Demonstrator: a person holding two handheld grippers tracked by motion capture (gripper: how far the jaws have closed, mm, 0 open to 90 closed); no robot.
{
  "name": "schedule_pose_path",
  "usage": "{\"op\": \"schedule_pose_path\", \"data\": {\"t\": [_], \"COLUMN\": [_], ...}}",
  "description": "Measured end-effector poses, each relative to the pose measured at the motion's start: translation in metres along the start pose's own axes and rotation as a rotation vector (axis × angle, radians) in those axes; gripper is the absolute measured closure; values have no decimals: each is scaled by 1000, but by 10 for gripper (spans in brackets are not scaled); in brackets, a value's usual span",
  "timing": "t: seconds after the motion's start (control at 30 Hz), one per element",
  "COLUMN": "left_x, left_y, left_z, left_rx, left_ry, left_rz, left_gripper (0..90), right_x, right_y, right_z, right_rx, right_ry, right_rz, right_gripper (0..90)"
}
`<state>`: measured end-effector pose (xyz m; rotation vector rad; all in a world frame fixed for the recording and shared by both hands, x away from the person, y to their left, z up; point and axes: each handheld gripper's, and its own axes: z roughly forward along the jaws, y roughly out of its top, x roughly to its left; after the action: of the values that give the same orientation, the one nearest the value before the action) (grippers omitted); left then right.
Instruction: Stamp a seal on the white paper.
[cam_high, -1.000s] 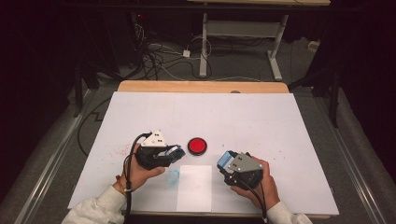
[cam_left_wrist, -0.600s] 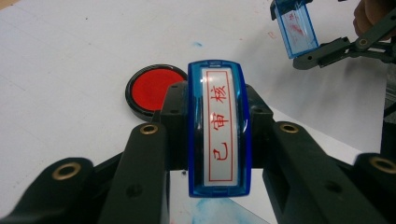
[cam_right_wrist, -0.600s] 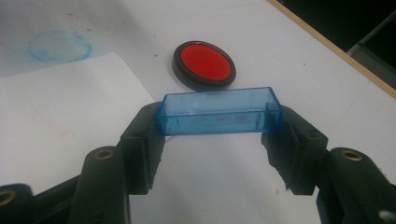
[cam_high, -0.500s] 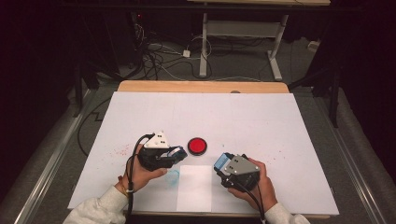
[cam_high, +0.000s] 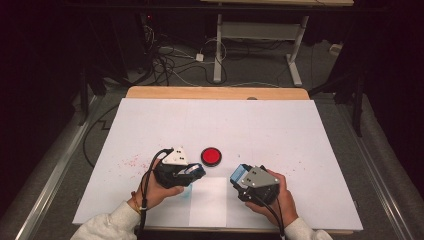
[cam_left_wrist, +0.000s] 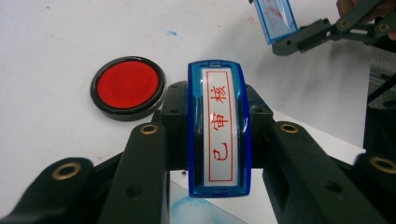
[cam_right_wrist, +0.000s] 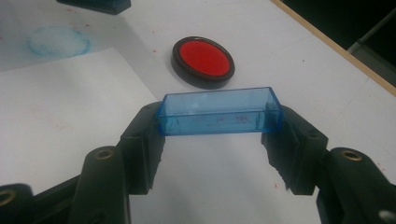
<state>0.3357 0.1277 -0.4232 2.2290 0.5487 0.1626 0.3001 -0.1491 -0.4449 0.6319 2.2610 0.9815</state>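
My left gripper (cam_left_wrist: 218, 126) is shut on a blue rectangular stamp (cam_left_wrist: 218, 128), its white face with red characters turned up toward the camera. In the high view the left gripper (cam_high: 195, 172) hovers low just left of the white sheet (cam_high: 209, 201). My right gripper (cam_right_wrist: 219, 122) is shut on the stamp's clear blue cap (cam_right_wrist: 219, 111), gripped by its two short ends. From above the right gripper (cam_high: 239, 176) sits at the sheet's right edge. A round red ink pad (cam_high: 211, 156) in a black rim lies just beyond both grippers.
A white mat (cam_high: 270, 130) covers the table, with red ink specks (cam_high: 131, 162) at the left and a blue smudge (cam_right_wrist: 58, 41) near the sheet. A wooden edge (cam_high: 215, 93) runs along the far side. Cables and a desk frame (cam_high: 220, 45) lie on the floor beyond.
The left gripper has shifted slightly to the right and toward the near edge with the stamp. The right gripper has stayed in place with the cap.
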Motion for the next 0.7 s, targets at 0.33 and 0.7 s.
{"op": "schedule_pose_path", "data": {"t": [0.33, 0.7], "left_x": [-10, -19], "left_y": [2, -2], "left_z": [5, 13], "left_rx": [18, 58], "left_ry": [-26, -49], "left_rz": [29, 62], "left_gripper": [676, 677], "right_x": [-2, -3], "right_y": [-2, -3], "right_z": [-2, -4], "right_rx": [2, 0], "right_ry": [-4, -5], "right_rz": [4, 7], "right_gripper": [409, 408]}}
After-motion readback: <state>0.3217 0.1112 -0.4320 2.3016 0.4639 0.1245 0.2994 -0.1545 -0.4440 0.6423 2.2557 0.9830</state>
